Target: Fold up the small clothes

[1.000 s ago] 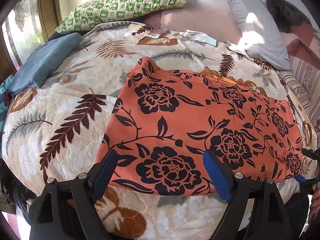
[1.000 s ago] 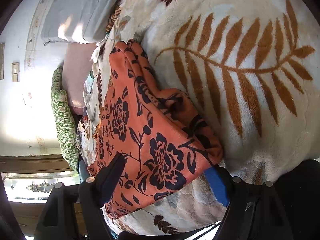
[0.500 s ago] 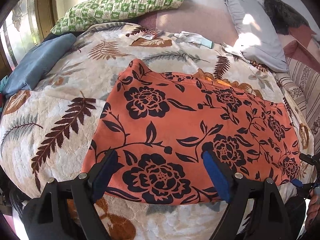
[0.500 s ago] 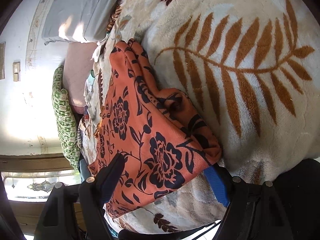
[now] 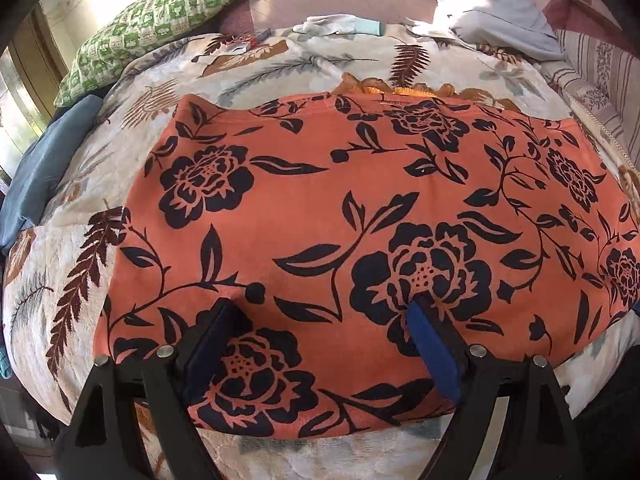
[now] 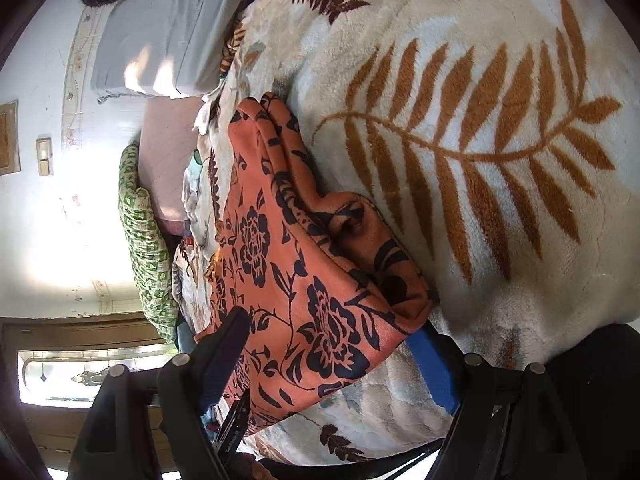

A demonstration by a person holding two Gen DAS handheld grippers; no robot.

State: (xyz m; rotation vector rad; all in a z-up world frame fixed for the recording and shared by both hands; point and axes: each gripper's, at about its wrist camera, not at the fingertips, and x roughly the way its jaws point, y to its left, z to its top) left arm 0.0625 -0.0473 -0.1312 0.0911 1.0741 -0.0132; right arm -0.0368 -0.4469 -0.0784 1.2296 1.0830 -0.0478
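A: Item one, the cloth (image 5: 328,216). Where do you have it?

B: Orange with black flowers, spread flat on the blanket (image 5: 72,264) that covers the bed. Its near edge lies close under your left gripper (image 5: 324,312). In the right wrist view the same cloth (image 6: 304,280) shows its right end, where the layers bunch into a rumpled fold.

A: Item two, your left gripper?

B: Its fingers (image 5: 432,340) stand wide apart over the near part of the cloth, with the fabric in the gap between them. Whether the tips touch the fabric, you cannot tell.

A: Item three, your right gripper (image 6: 332,328)?

B: Also spread wide, straddling the cloth's near right corner. Nothing is pinched; the blue pad (image 6: 436,368) sits just beside the corner.

A: Remaining stock?

B: Green pillow (image 5: 168,20) far left, grey pillow (image 5: 492,4) far right, a blue cloth (image 5: 44,168) at the left edge, a pale glove (image 5: 336,24) far beyond the cloth.
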